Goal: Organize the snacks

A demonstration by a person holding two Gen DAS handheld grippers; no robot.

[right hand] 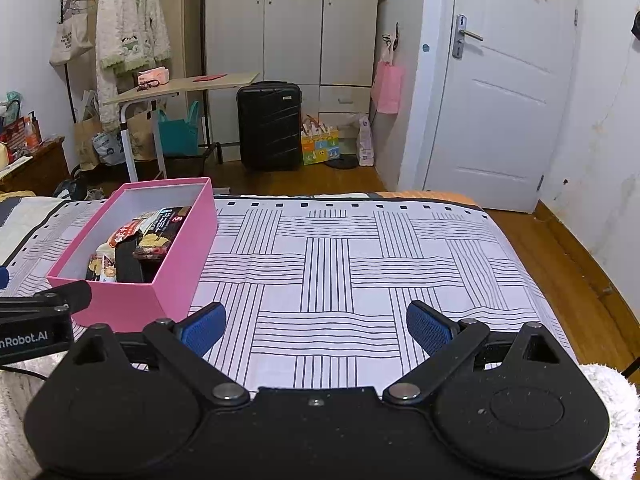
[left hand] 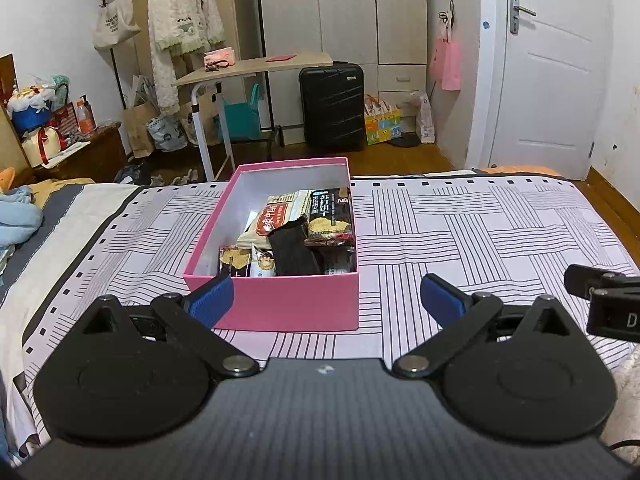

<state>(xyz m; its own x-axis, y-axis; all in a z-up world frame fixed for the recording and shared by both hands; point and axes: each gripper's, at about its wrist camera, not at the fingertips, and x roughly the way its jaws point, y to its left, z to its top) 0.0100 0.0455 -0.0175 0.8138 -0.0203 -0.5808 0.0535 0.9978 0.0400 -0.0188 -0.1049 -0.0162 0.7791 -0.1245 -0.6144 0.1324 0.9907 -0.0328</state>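
A pink box stands open on the patterned bedspread and holds several snack packets, some black, some beige. My left gripper is open just in front of the box's near wall, nothing between its blue pads. In the right wrist view the same pink box lies to the left with the snack packets inside. My right gripper is open over bare bedspread, to the right of the box. Part of the right gripper shows at the left view's right edge.
Beyond the bed's foot stand a black suitcase, a rolling side table, wardrobes and a white door. Bags and clutter fill the floor at the left. A white fluffy blanket lies near the bed's front right.
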